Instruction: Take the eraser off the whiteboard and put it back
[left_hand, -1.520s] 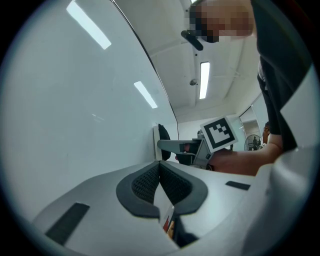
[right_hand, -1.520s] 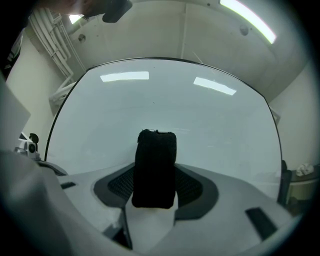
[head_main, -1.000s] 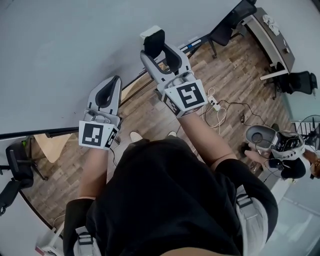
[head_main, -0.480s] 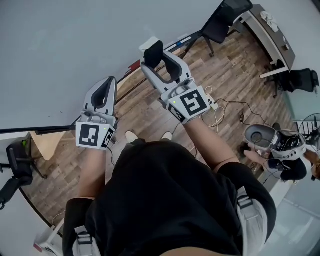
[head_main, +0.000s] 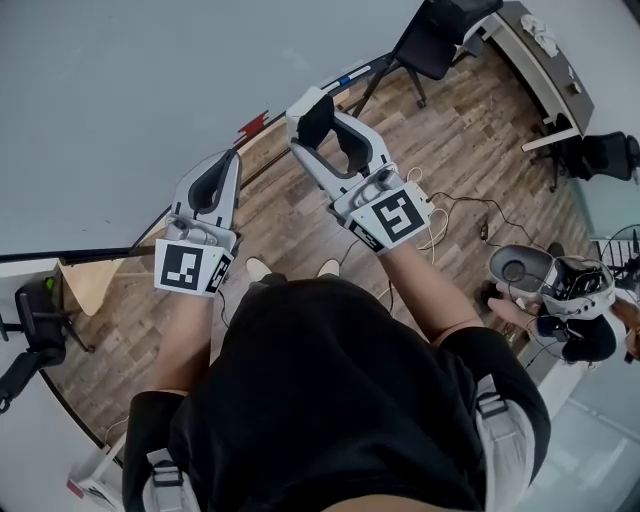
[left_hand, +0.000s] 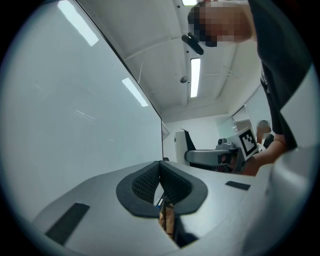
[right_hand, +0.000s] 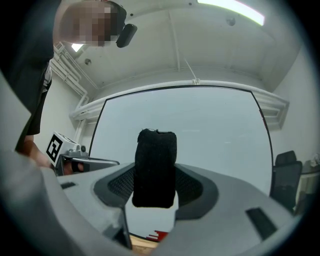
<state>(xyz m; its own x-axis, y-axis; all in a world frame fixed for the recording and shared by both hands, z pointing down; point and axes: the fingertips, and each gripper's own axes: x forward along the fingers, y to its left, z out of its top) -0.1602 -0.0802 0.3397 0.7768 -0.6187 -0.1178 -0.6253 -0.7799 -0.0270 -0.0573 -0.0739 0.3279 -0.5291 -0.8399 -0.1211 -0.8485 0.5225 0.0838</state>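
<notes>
Black felt block eraser (right_hand: 155, 167) pinched in your right tool (head_main: 322, 125), facing the board.
Its long axis stands upright across the jaws. The large white wall-mounted whiteboard (right_hand: 210, 130) lies straight ahead, seemingly apart. Your left tool (left_hand: 161, 182) is pressed together, empty and further back.

The right tongs (right_hand: 156, 186) clamp the eraser (right_hand: 155, 165) before the whiteboard (right_hand: 215, 130)
</notes>
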